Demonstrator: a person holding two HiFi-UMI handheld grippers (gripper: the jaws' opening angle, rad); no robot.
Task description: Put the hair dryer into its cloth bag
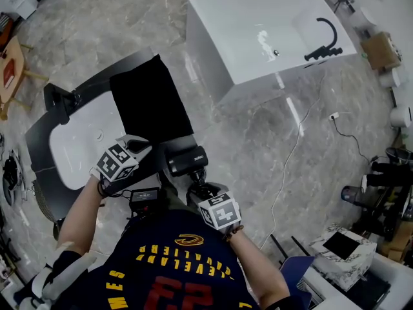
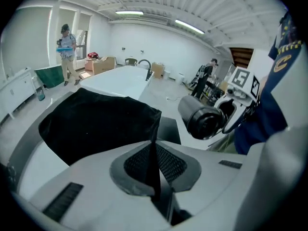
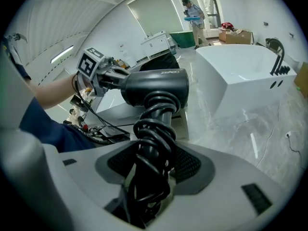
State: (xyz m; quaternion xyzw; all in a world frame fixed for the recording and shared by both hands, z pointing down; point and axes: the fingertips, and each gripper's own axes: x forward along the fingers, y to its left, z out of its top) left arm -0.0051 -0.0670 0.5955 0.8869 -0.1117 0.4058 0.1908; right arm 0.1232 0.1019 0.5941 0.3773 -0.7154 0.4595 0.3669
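A black cloth bag (image 1: 150, 101) lies draped over the rim of a dark-edged bathtub (image 1: 77, 144). My left gripper (image 1: 143, 152) is shut on the bag's near edge; the left gripper view shows the cloth (image 2: 101, 121) pinched between the jaws. My right gripper (image 1: 195, 187) is shut on the handle of a black hair dryer (image 1: 187, 160), whose cord is wound round the handle (image 3: 154, 143). The dryer's barrel (image 3: 154, 86) points left toward the left gripper (image 3: 103, 76) and hovers just right of the bag's near end. Its muzzle (image 2: 204, 121) faces the left gripper's camera.
A large white bathtub (image 1: 271, 34) with a black faucet (image 1: 326, 41) stands at the back right. A white cable (image 1: 293, 147) trails over the marble floor. Boxes and equipment (image 1: 381, 192) crowd the right edge. A person (image 2: 66, 52) stands far back.
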